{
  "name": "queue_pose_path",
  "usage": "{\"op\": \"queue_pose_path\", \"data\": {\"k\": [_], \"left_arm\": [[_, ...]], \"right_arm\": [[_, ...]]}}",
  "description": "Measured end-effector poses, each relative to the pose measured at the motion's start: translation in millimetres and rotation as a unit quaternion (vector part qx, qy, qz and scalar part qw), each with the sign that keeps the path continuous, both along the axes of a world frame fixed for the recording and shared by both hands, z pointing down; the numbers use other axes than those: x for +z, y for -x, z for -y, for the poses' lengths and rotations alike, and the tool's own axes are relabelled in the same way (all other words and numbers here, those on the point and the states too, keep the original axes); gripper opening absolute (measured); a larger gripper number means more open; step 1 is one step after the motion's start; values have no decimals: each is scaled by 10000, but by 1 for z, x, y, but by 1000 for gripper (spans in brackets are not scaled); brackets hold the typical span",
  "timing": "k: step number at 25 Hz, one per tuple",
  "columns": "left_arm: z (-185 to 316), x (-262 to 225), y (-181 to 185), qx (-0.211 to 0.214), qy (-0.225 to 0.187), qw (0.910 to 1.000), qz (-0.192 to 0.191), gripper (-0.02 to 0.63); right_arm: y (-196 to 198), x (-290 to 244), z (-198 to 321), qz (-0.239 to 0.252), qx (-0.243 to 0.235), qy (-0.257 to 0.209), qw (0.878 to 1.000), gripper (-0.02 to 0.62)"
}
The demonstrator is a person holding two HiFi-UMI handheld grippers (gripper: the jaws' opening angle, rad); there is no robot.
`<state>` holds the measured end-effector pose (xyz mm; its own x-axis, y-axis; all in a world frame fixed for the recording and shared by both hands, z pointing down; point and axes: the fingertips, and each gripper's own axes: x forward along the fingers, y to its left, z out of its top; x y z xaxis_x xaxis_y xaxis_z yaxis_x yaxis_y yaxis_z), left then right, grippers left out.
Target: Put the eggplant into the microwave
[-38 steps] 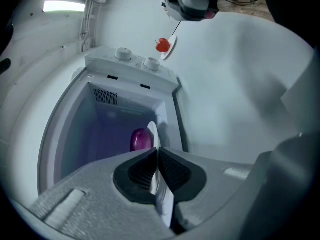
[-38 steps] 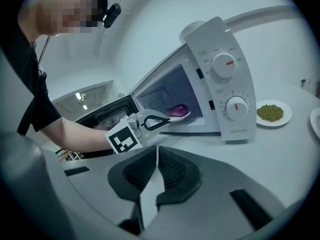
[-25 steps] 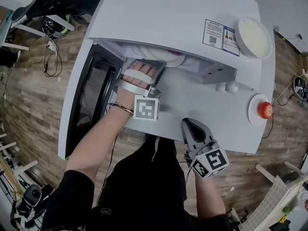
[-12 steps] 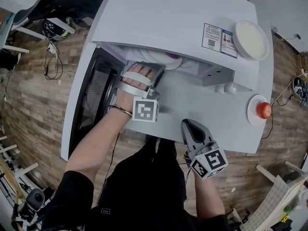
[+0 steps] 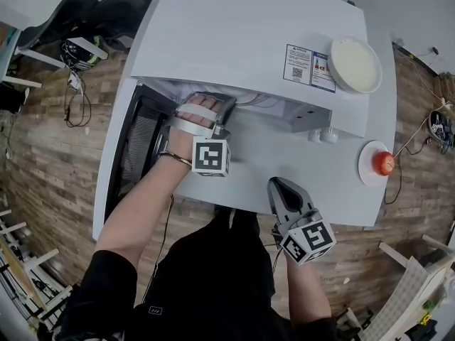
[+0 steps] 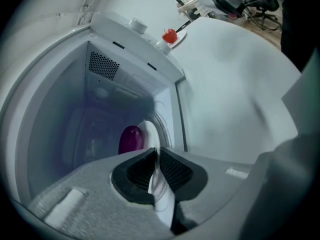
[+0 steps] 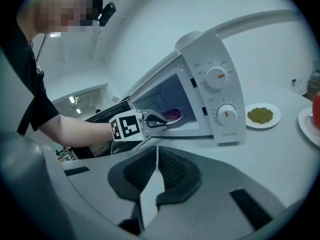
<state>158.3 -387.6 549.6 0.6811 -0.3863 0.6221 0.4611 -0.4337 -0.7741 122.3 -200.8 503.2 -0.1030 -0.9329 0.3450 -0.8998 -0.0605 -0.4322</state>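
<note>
1. Eggplant (image 6: 131, 139) lies on a white plate (image 6: 148, 130) inside the microwave (image 5: 242, 34). The head view does not show it, because the microwave's top covers it. The top covers the tips of the left gripper (image 6: 155, 155) too. In the left gripper view the eggplant is a dim purple lump, partly behind the plate's edge.
2. The left gripper's jaws have just been closing. Now they are almost together and pinch the rim of the plate at the microwave's mouth. The door (image 5: 135, 148) hangs open at the left.
3. The right gripper (image 7: 157, 155) has its jaws pressed together with nothing in them. It is near the front edge of the table (image 5: 284, 151), well apart from the microwave's mouth.
4. A second ago the head view showed the plate's white rim in the mouth. Now the top hides it. The right gripper is in the same spot as before.
</note>
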Motion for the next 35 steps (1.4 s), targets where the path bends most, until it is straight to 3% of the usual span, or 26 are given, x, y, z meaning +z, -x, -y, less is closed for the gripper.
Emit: {"op": "queue_pose_path", "data": {"k": [13,20,24,29,35], "left_arm": [[12,-2,-17,-251,157,9993,233,38],[5,-14,5,-539,303,9978,237,45],[-7,-30,18,-861,618,9943,91,44],[-40,-49,38,-1320,1383,9813,-225,44],[-79,-81,63,-1833,2382,9496,-889,44]], "right_arm": [[-21,-14,-6,3,38,108,9999,20],[-21,-37,-6,-8,-299,82,9995,20],[-17,-47,-6,-33,-597,25,9982,20],[-8,-60,-4,-138,-996,-125,9949,20],[2,-81,-9,-202,-1230,-327,9917,20]]}}
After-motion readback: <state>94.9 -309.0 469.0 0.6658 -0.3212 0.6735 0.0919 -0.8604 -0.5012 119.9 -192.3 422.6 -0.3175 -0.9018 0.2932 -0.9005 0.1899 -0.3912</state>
